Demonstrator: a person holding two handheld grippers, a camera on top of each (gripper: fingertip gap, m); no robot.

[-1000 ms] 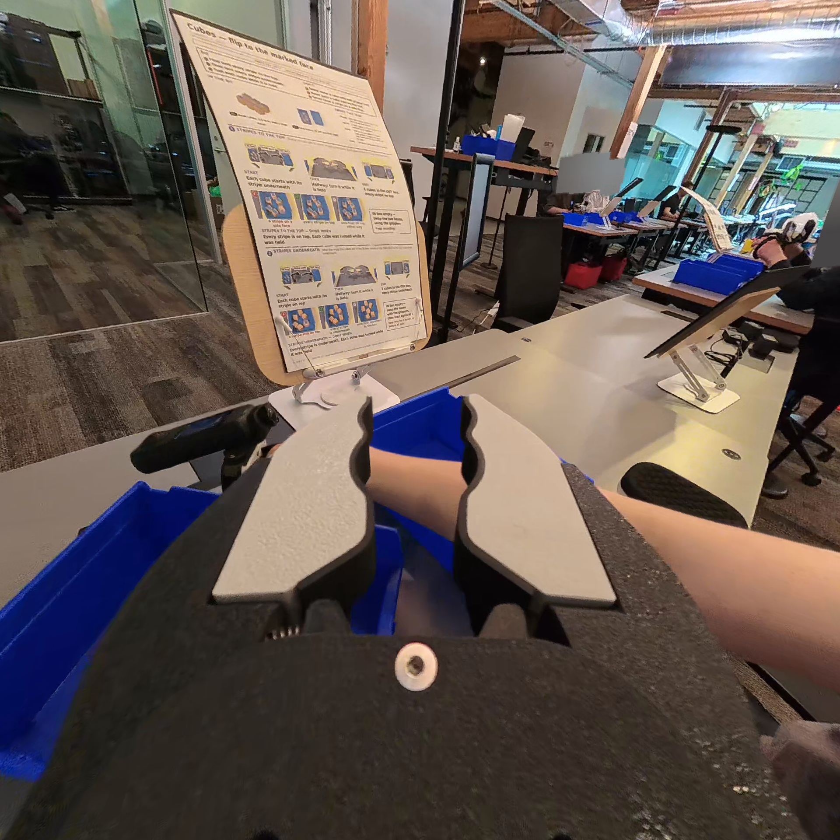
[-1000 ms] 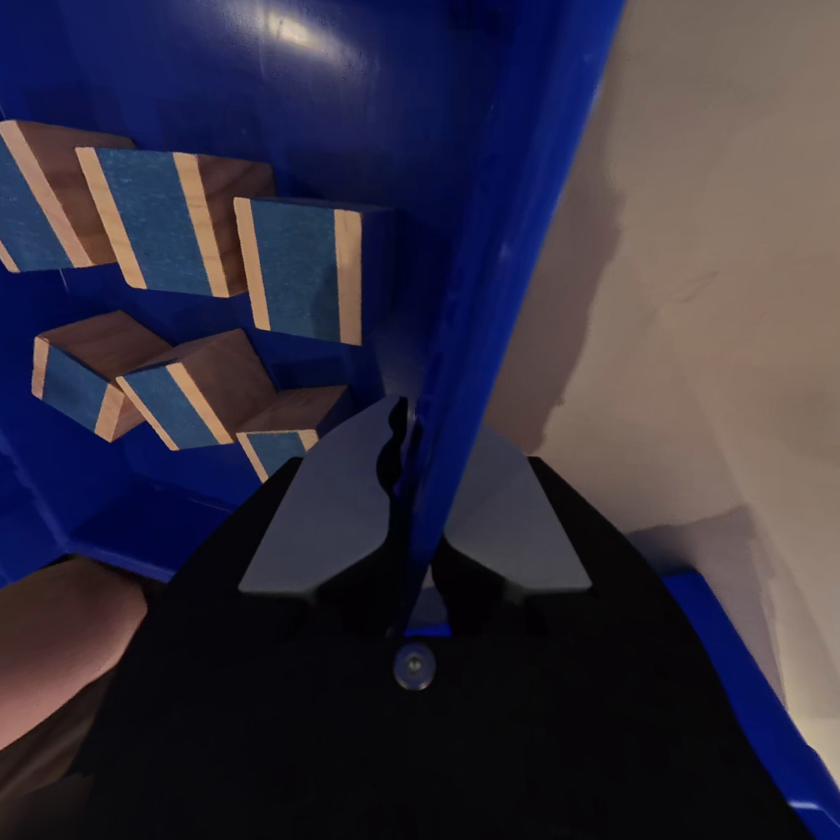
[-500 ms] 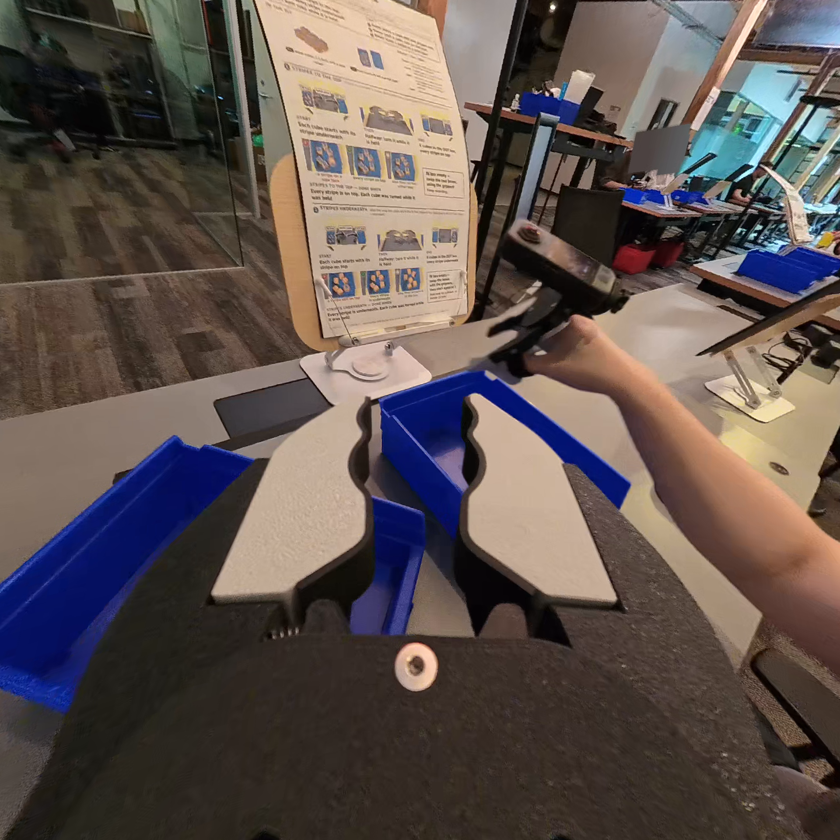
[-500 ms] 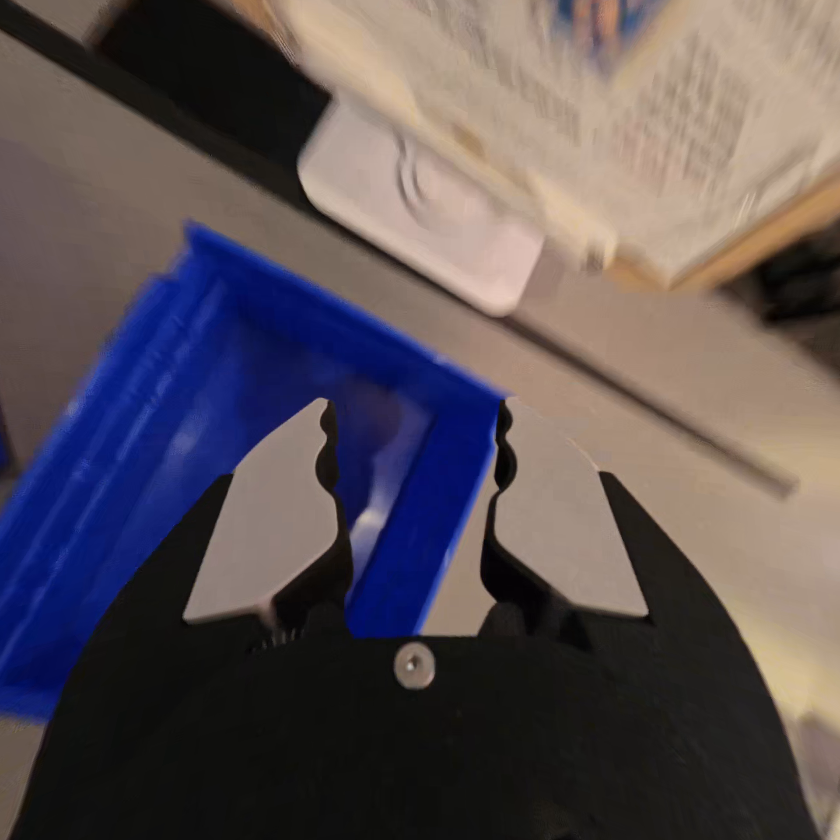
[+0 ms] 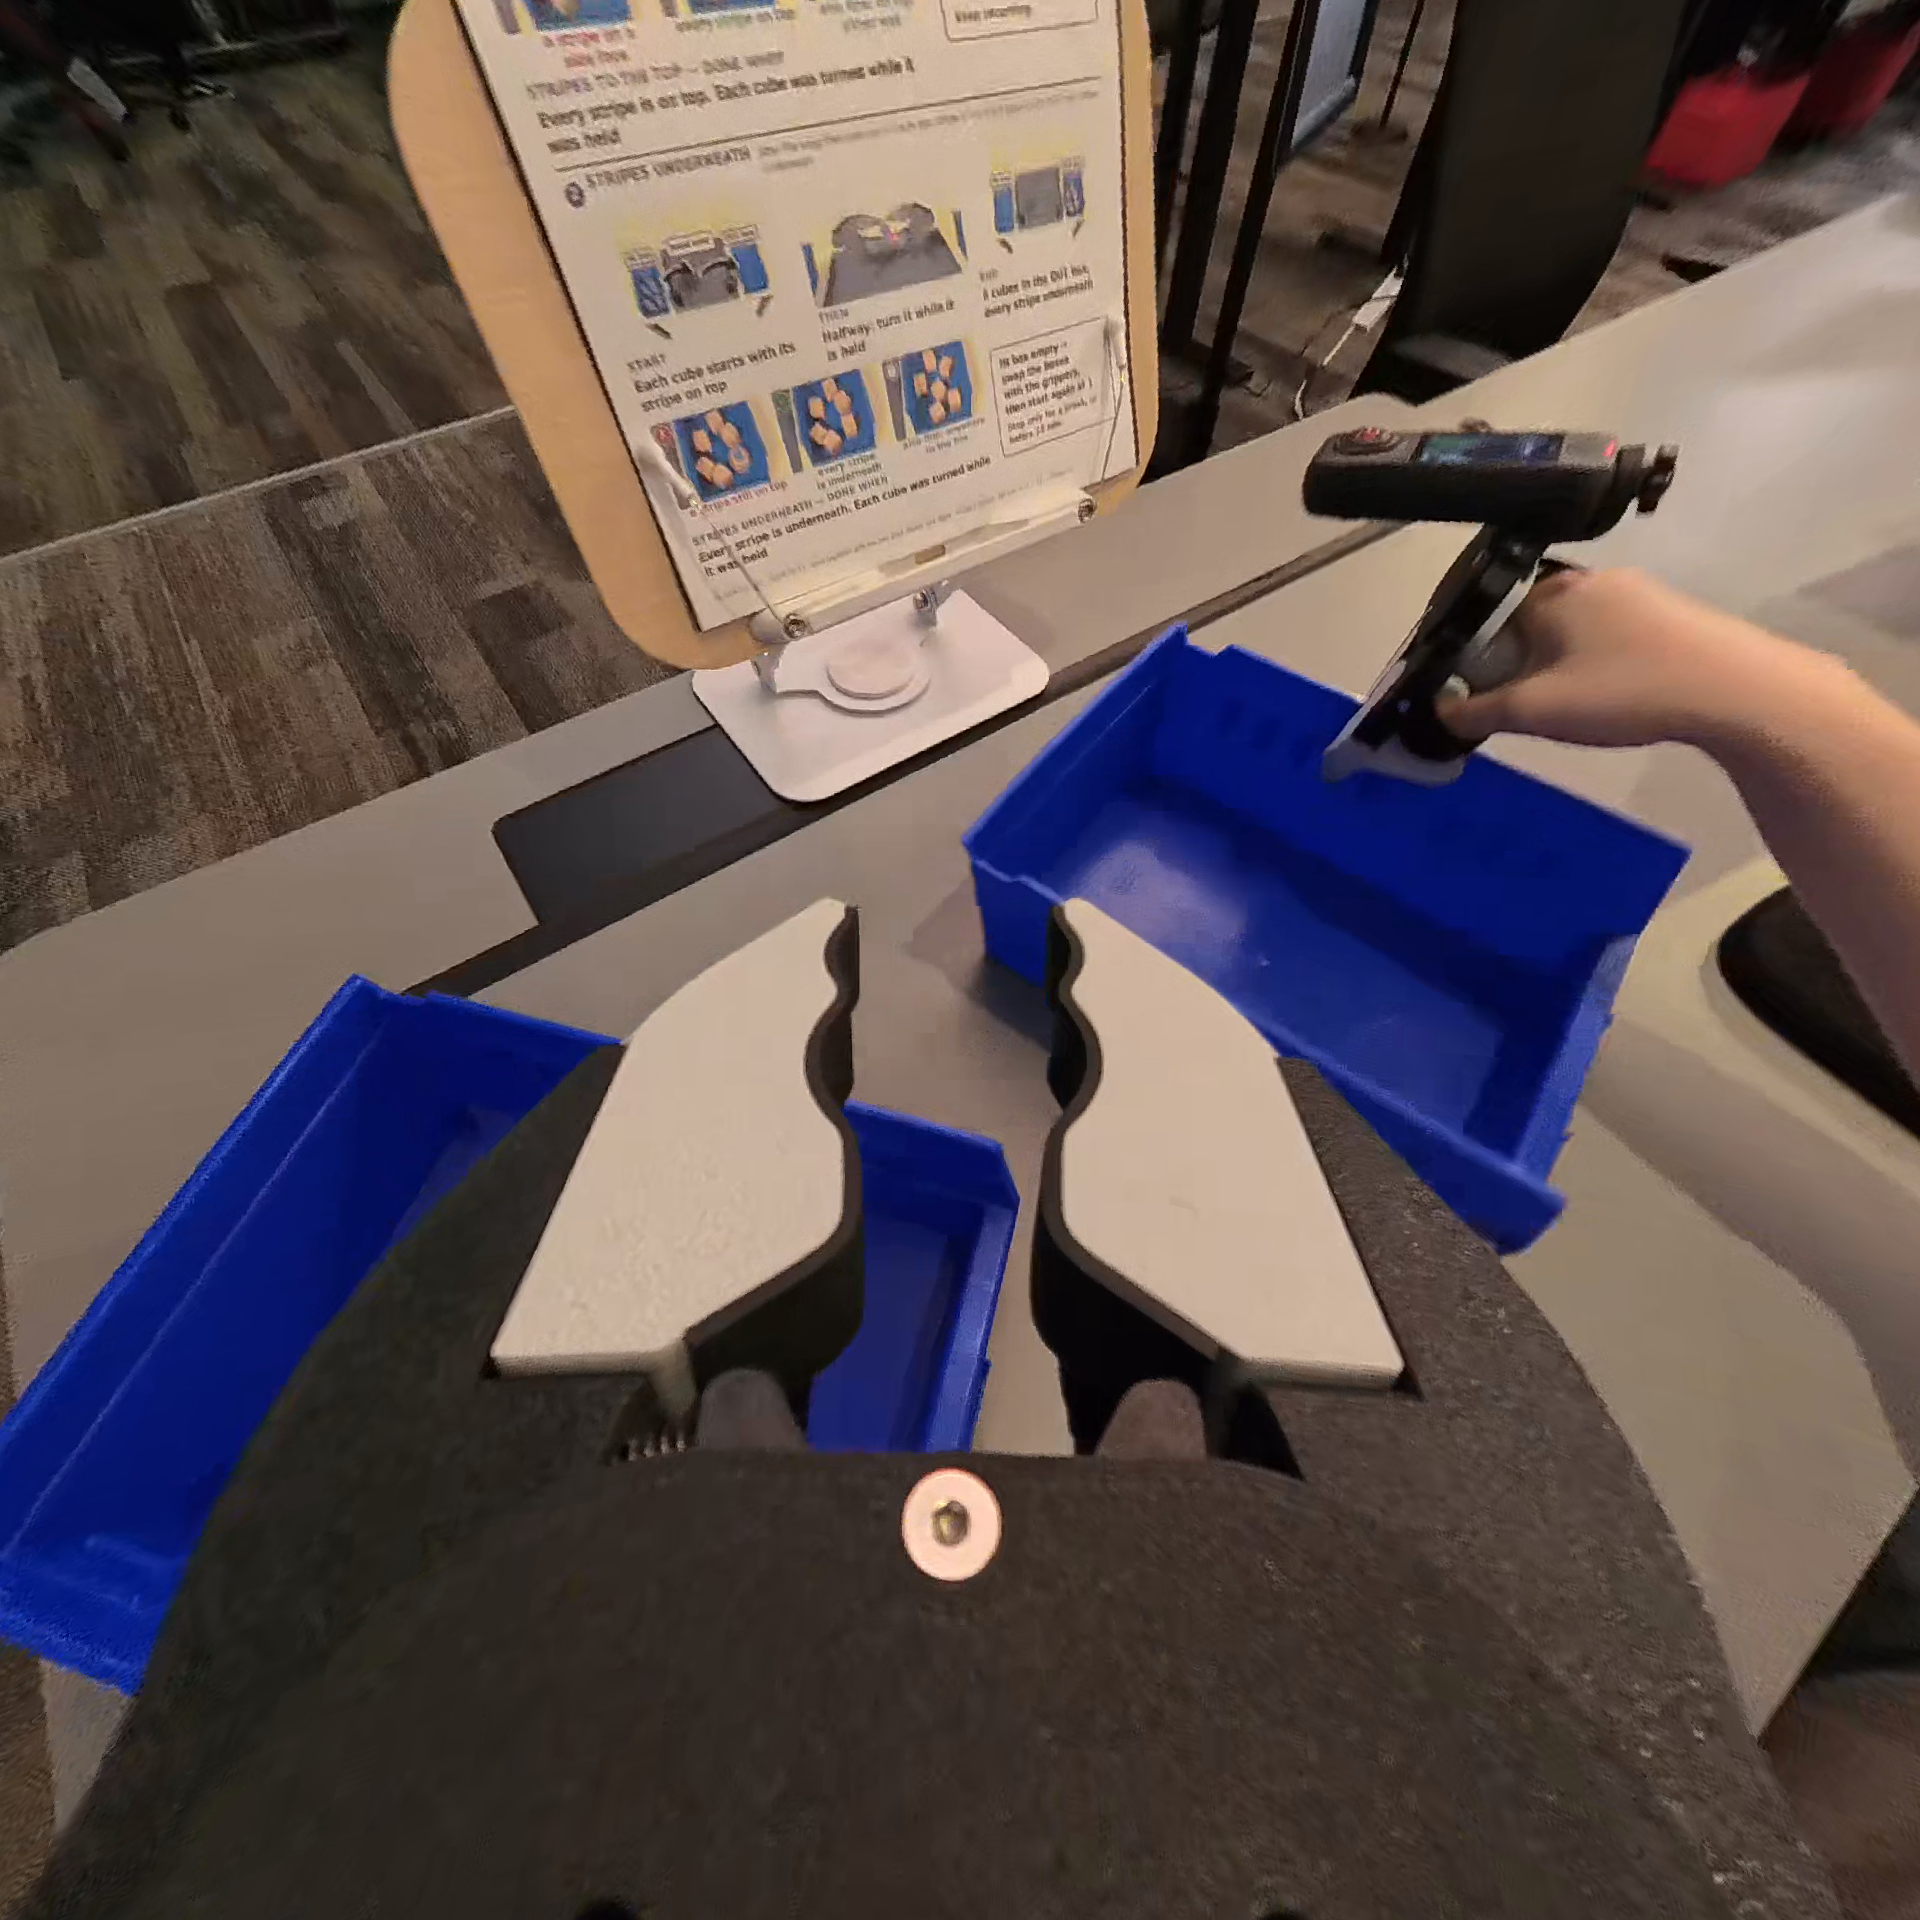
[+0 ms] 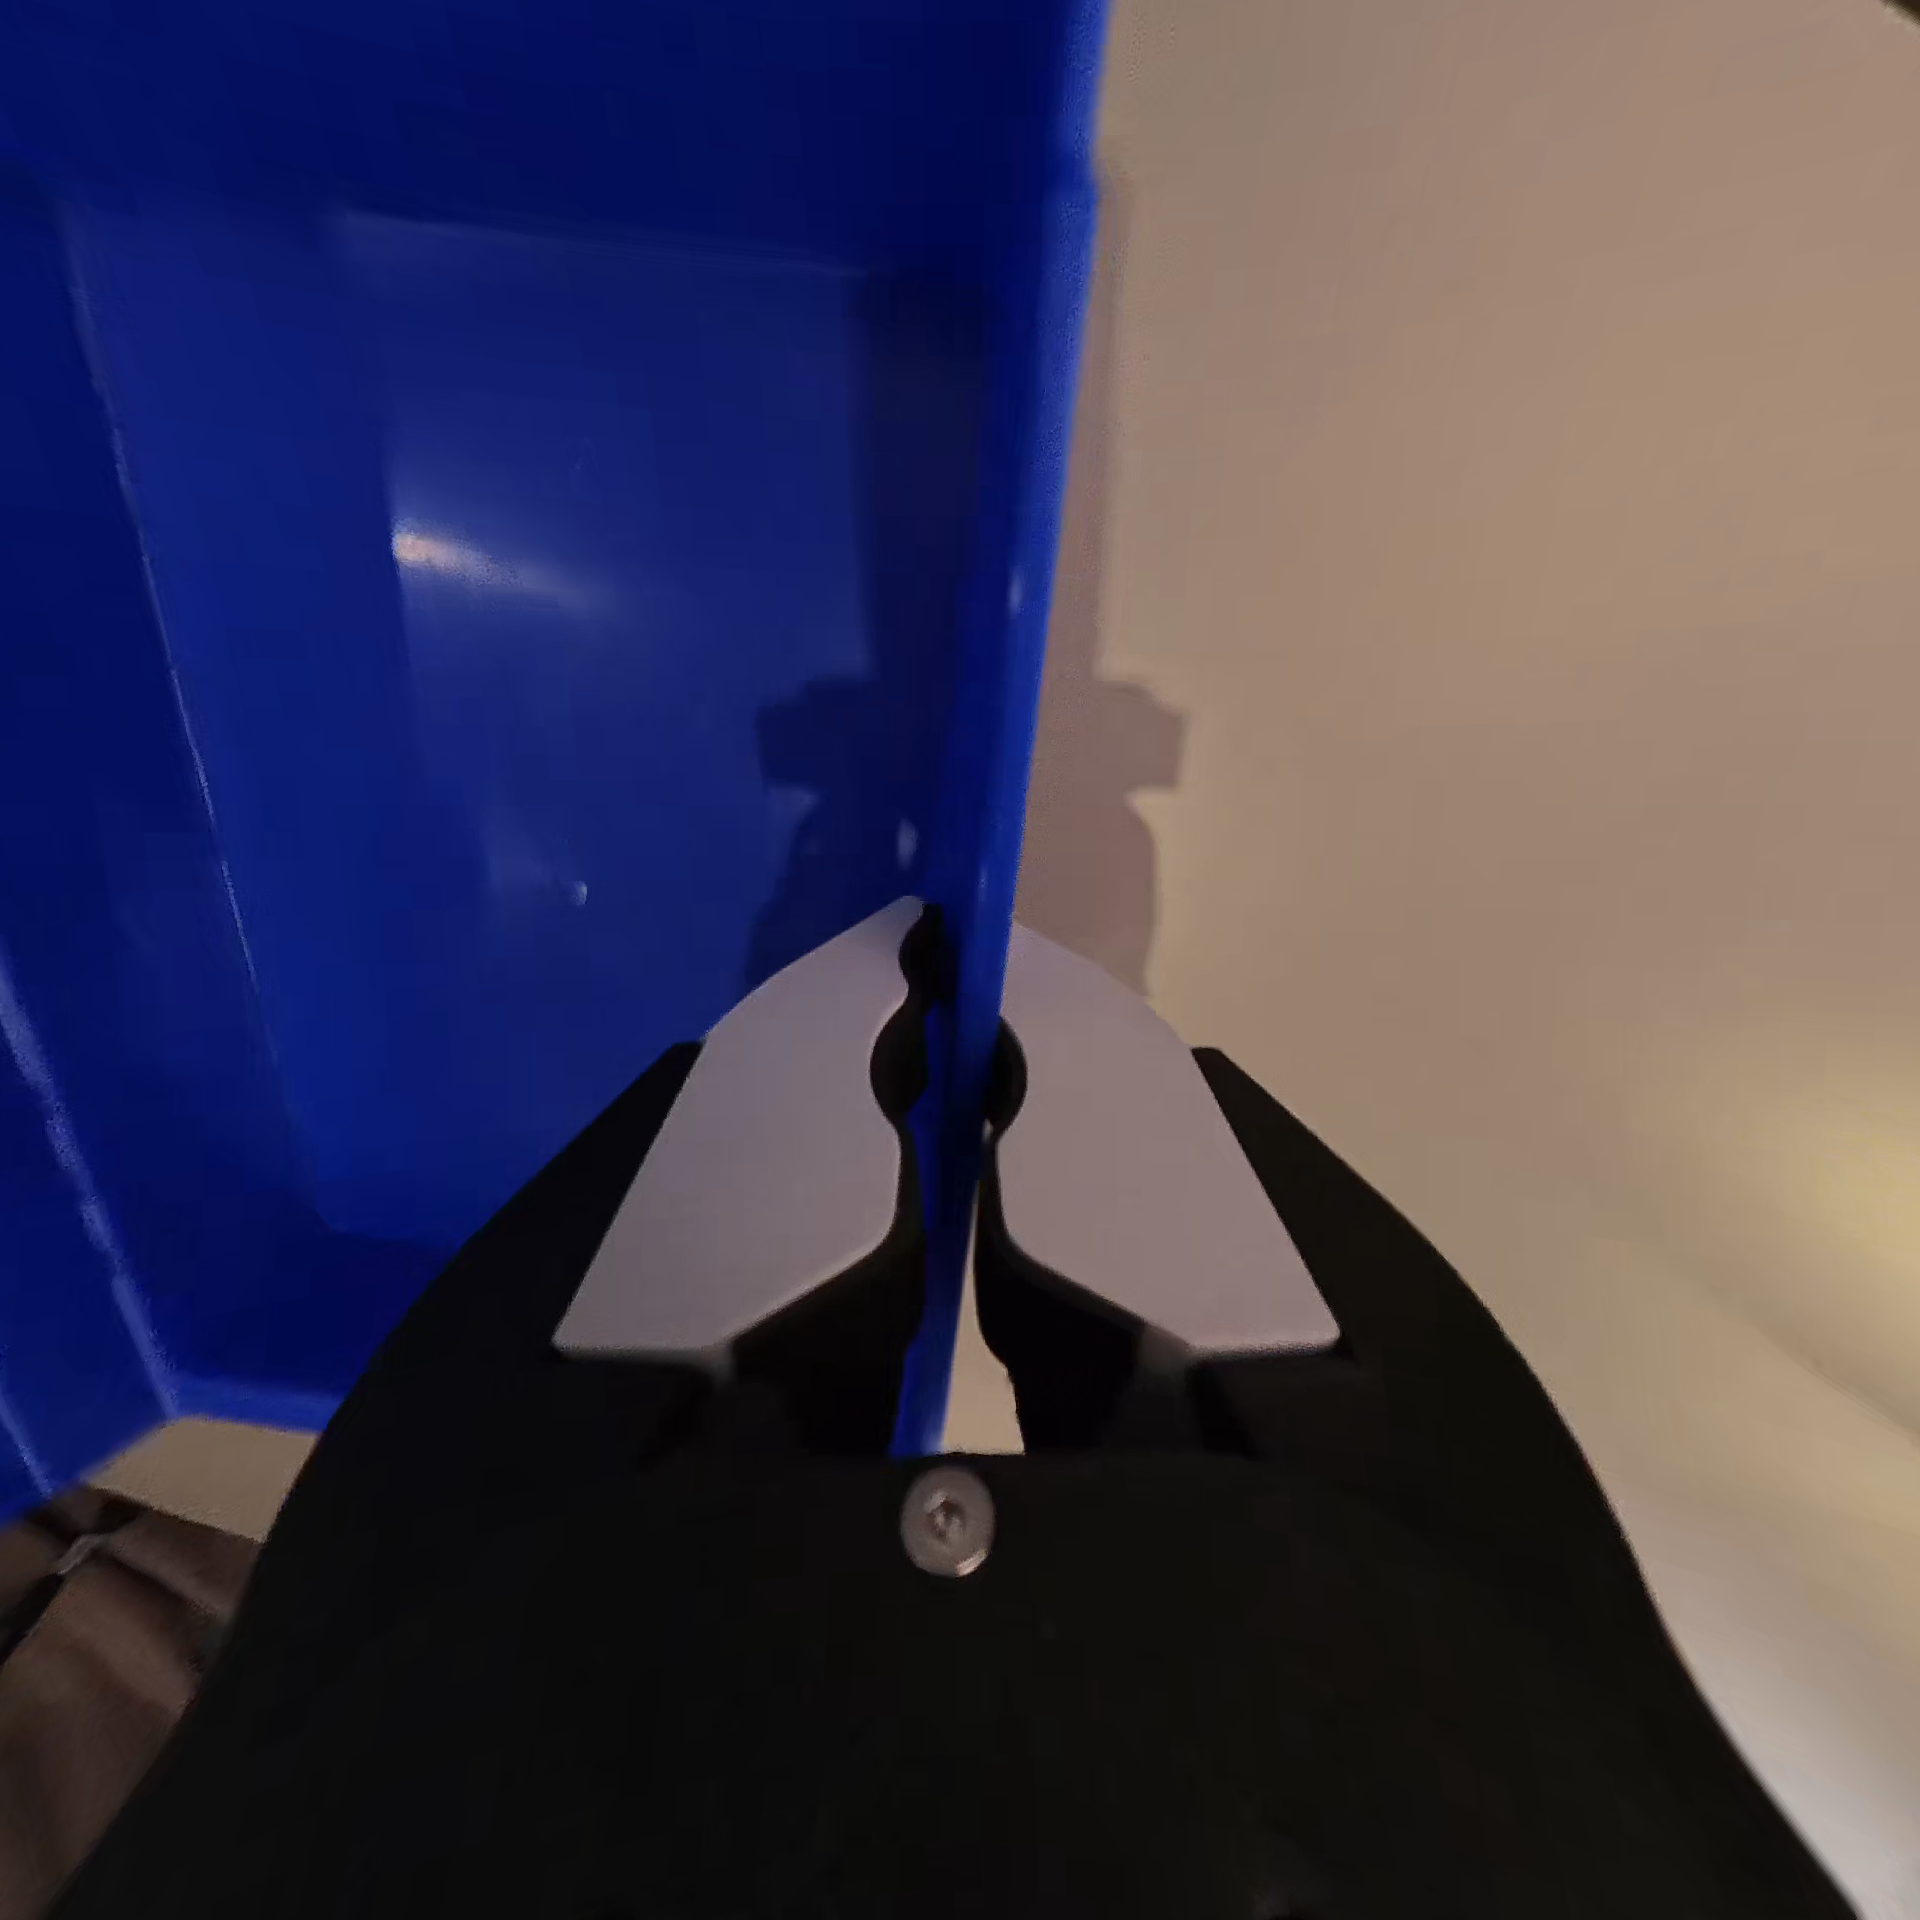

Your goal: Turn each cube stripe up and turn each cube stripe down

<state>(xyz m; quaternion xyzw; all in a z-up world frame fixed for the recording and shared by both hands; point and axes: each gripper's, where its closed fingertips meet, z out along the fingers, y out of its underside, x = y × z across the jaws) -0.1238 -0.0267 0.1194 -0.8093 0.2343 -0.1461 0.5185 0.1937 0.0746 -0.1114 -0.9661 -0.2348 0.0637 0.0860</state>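
No cube shows in either view. My left gripper (image 5: 951, 914) is open and empty, held above the right end of a blue bin (image 5: 249, 1226) at the near left; my gripper hides most of that bin's inside. A second blue bin (image 5: 1538, 1101) stands to the right and looks empty. My right gripper (image 6: 961, 925) is shut on this bin's wall (image 6: 1023, 520), one finger inside and one outside. It also shows in the left wrist view (image 5: 1392, 764), at the bin's far wall, held by a hand (image 5: 1621, 665).
An instruction sheet on a wooden board (image 5: 831, 312) stands on a white base (image 5: 883, 707) at the table's far edge. The grey table (image 5: 727, 883) lies between the two bins. A dark chair part (image 5: 1808, 997) is at the right.
My right gripper let go of the wall of the bin that held the cubes, swung over open, and shut on the empty bin's wall. The left view tilted down.
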